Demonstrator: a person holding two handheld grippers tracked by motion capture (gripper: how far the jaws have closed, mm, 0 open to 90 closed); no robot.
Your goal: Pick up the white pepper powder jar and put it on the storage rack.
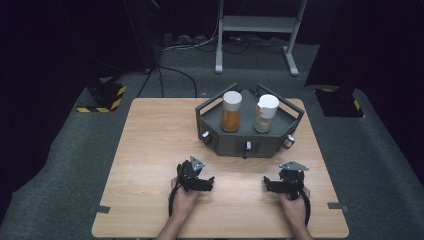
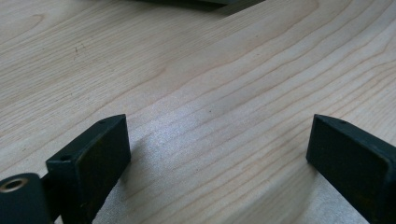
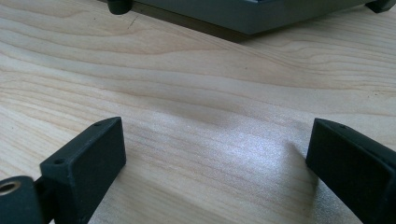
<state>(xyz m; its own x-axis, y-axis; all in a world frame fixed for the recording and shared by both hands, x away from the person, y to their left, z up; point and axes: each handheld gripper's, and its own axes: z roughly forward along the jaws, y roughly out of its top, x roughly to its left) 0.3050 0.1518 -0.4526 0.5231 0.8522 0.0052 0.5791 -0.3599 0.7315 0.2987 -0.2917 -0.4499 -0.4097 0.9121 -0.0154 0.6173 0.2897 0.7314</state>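
- Jars first: orange-filled jar [image 1: 231, 111] and pale-filled jar [image 1: 265, 113], both white-lidded, stand upright side by side inside the dark grey tray [image 1: 248, 141], orange one to the left.
- We see the tray at the far middle-right of the wooden table [image 1: 150, 150]; small knobs along the tray's near wall.
- Between tray and both grippers we see bare wood, nothing blocking.
- Left gripper [image 1: 206, 183] sits nearer than the tray, off its near-left corner; the hand [image 1: 184, 200] holds it low over the table, forearm coming in from the near edge.
- Right gripper [image 1: 269, 184] sits nearer than the tray, below its near-right corner; its hand [image 1: 295, 206] is held the same way.
- Both grippers point inward toward each other, well apart, with grey plates on top.
- Left gripper view: jaws spread wide, bare wood between them, grasping nothing; tray edge far up top.
- Right gripper view: jaws spread wide too, released, nothing between; tray wall and a foot at the top.
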